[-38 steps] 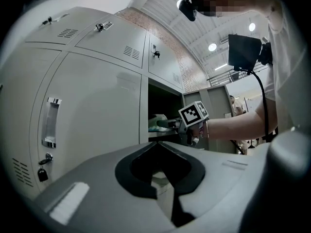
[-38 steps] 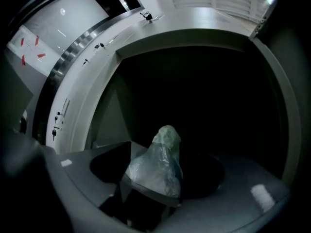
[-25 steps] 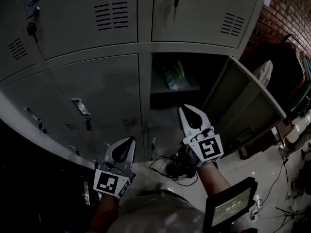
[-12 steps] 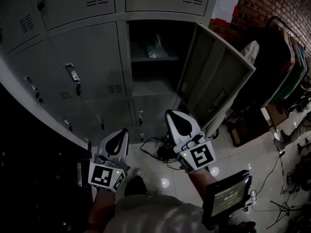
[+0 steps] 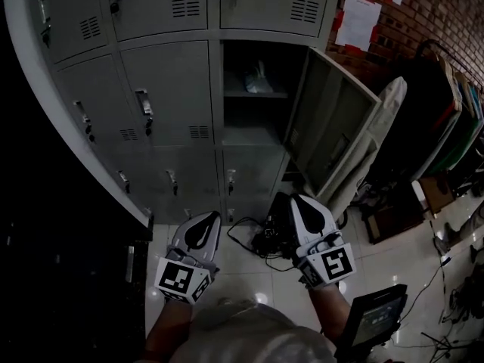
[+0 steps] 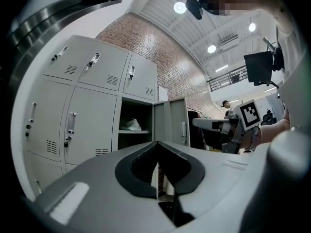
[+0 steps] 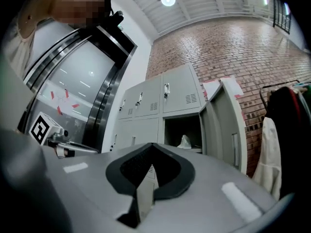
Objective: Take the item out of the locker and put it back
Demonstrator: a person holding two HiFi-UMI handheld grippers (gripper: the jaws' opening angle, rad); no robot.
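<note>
The left gripper (image 5: 209, 218) and the right gripper (image 5: 297, 200) had pale grey, pointed shells with a black drop-shaped inset; each carried a cube (image 5: 181, 280) with black-and-white square markers; the person wore a light top (image 5: 242, 331).

Pale, crumpled item (image 5: 257, 82) lies on upper shelf inside open locker (image 5: 253, 121), door (image 5: 327, 131) swung right.
</note>
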